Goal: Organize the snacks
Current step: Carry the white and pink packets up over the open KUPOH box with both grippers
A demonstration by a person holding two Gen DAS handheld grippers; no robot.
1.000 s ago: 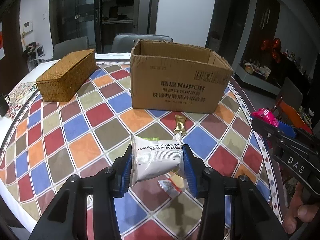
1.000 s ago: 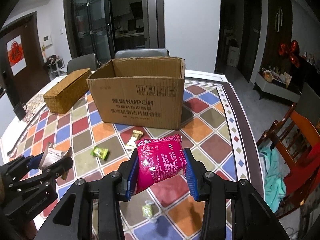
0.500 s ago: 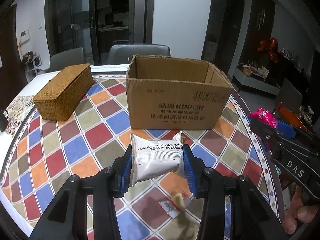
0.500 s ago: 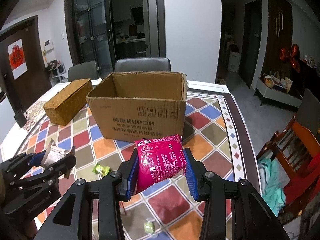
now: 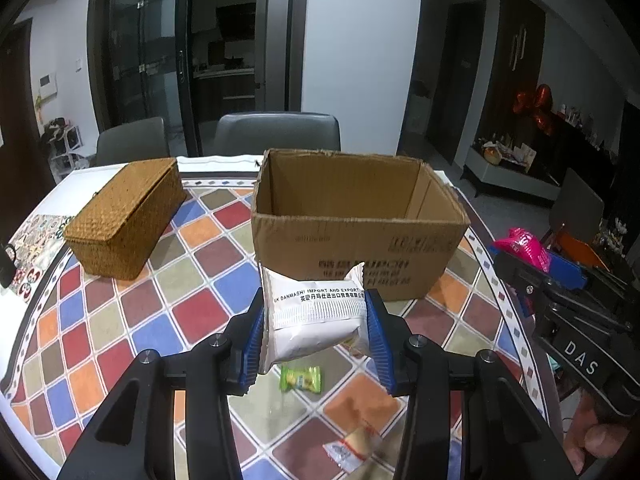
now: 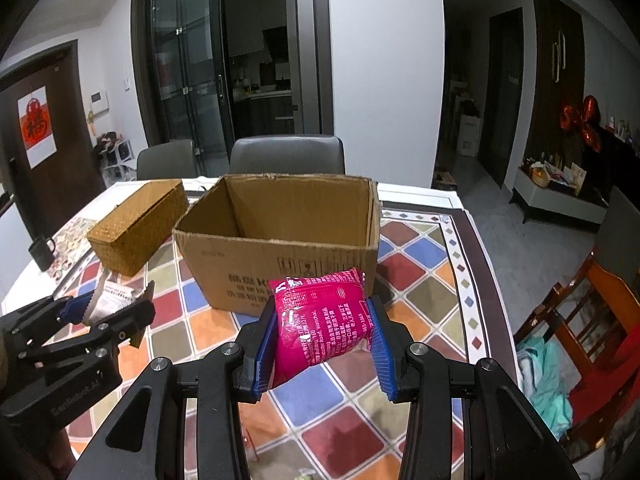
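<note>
Carrying snacks to the open brown cardboard box (image 5: 360,232). Left gripper (image 5: 316,334) squeezing a white snack packet (image 5: 314,320), right gripper (image 6: 324,332) squeezing a pink snack bag (image 6: 322,318). Next: over the box rim, then let go.

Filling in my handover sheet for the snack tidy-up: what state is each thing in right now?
Cardboard box: open at the top, upright.
Wicker basket: lid shut.
White snack packet: sealed, clamped in the left hand-held gripper, off the table.
Pink snack packet: sealed, clamped in the right hand-held gripper.
Green candy: wrapped, lying loose on the table.
</note>
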